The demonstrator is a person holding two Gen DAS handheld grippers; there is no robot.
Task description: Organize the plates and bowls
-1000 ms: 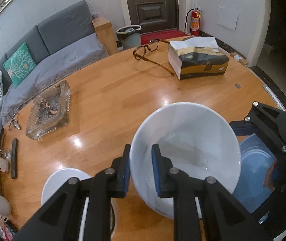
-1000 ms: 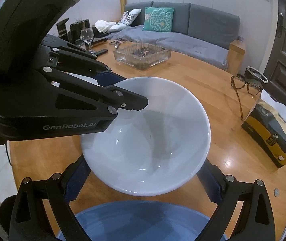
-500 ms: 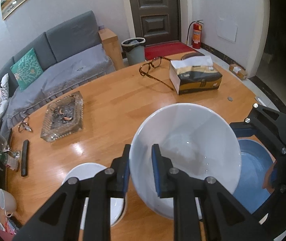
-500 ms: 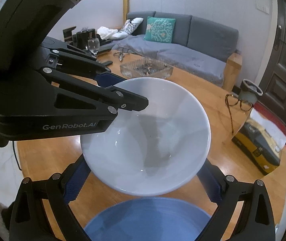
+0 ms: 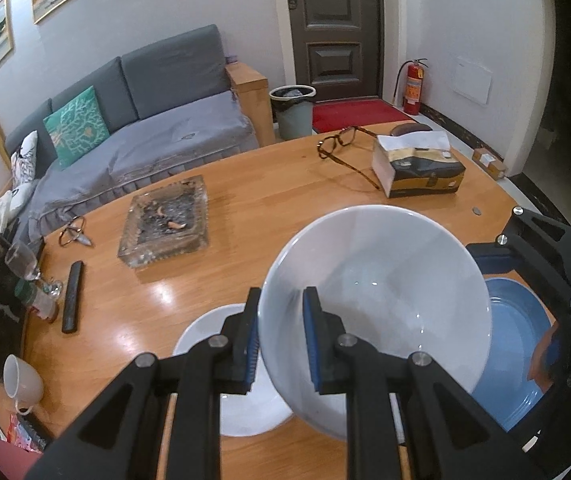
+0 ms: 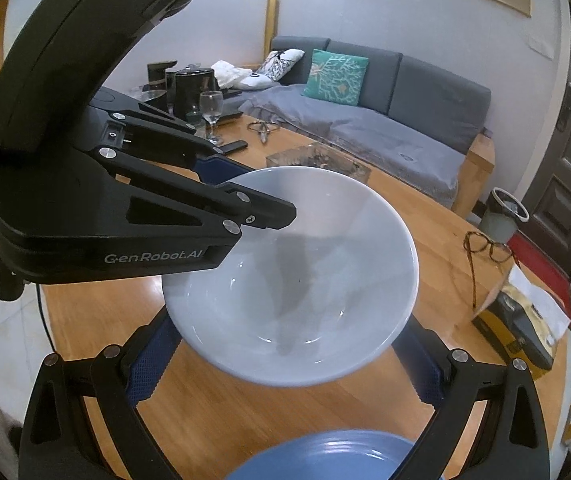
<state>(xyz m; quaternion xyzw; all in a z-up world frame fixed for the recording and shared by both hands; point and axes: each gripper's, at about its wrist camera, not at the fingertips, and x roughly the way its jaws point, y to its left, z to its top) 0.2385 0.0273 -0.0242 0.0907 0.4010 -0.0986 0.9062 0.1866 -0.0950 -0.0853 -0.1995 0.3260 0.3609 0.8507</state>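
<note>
The left gripper (image 5: 281, 340) is pinched on the near rim of a glossy white ceramic bowl (image 5: 377, 304), one blue-padded finger inside the wall and one outside, the jaws nearly together with only the rim between them. The bowl is round, deep and cone-sided, unmarked, with light glints and a dark shadow in its base; it is empty. It hangs clear above the round wooden table (image 5: 277, 208), its mouth facing up and tipped toward the left wrist camera, so the far rim stands higher than the clamped near edge; being circular it has no long axis. In the right wrist view the right gripper (image 6: 285, 364) has its two blue-padded fingers set wide, one at each side of the bowl's lower wall; whether the pads press on it cannot be told, as the bowl hides the contact. Below the bowl a blue ridged plate (image 5: 521, 360) lies on the table, and a white round dish (image 5: 241, 392) lies just beside it toward the left gripper. Farther off stand a glass ashtray (image 5: 167, 220), tortoiseshell spectacles (image 5: 345, 148) and a yellow-and-black tissue box (image 5: 419, 168). A grey sofa (image 5: 157, 120) stands beyond the table.
</note>
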